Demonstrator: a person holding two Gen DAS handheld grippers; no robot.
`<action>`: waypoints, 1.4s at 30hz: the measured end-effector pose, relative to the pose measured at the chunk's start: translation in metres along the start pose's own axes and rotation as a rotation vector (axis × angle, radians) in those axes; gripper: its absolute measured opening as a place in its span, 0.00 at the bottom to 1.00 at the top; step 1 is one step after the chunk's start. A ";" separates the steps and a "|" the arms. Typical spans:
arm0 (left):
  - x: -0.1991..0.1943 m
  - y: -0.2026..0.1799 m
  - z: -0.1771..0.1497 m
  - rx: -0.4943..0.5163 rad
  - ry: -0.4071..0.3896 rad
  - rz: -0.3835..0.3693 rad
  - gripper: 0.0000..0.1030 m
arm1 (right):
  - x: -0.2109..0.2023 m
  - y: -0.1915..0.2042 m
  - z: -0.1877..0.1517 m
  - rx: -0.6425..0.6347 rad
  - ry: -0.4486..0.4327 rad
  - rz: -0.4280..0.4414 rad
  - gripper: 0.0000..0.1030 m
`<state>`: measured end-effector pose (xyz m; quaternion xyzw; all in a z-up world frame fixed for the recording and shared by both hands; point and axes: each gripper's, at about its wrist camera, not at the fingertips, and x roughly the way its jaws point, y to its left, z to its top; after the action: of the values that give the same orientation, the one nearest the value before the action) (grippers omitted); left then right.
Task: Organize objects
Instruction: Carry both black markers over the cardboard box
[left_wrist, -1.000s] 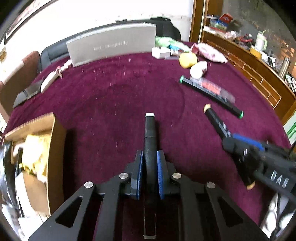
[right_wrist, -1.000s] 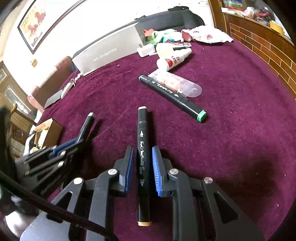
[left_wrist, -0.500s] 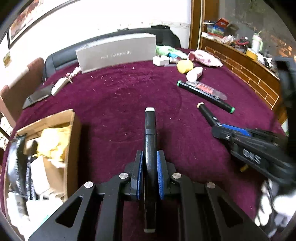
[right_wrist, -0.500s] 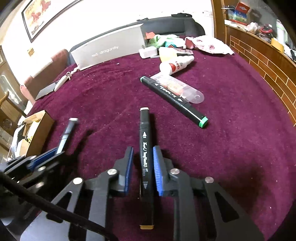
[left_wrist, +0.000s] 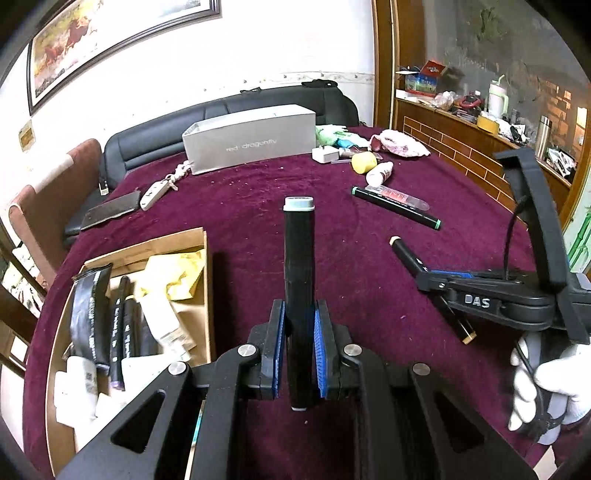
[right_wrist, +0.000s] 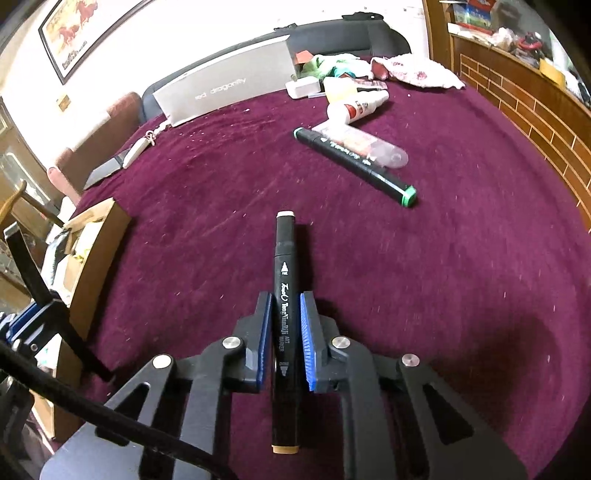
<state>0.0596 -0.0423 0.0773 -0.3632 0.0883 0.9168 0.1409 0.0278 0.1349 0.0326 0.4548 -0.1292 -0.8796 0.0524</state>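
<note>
Above the maroon tablecloth (left_wrist: 240, 221), the left gripper (left_wrist: 299, 354) is clamping a grey-capped marker (left_wrist: 299, 280) between its blue pads, the marker pointing toward twelve o'clock. At eight o'clock from it, a cardboard box (left_wrist: 205, 295) is sitting with pens and packets inside. The right gripper (right_wrist: 284, 339) is pinching a tan-capped marker (right_wrist: 283, 314) the same way. A green-capped marker (right_wrist: 354, 160) is lying at one o'clock of it, touching a clear tube (right_wrist: 369, 146).

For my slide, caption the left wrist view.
Left tool grips a marker beside a box; right tool holds another.
</note>
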 end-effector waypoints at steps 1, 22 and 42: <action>-0.002 0.002 -0.001 -0.004 -0.002 0.001 0.11 | -0.002 0.000 -0.002 0.008 0.001 0.010 0.12; -0.030 0.024 -0.026 -0.067 -0.033 -0.064 0.11 | -0.045 -0.006 -0.040 0.129 0.003 0.163 0.12; -0.064 0.065 -0.038 -0.150 -0.081 -0.052 0.12 | -0.061 0.037 -0.034 0.098 0.015 0.316 0.13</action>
<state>0.1074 -0.1257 0.0977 -0.3375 0.0041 0.9308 0.1404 0.0902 0.1059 0.0717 0.4375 -0.2416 -0.8496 0.1685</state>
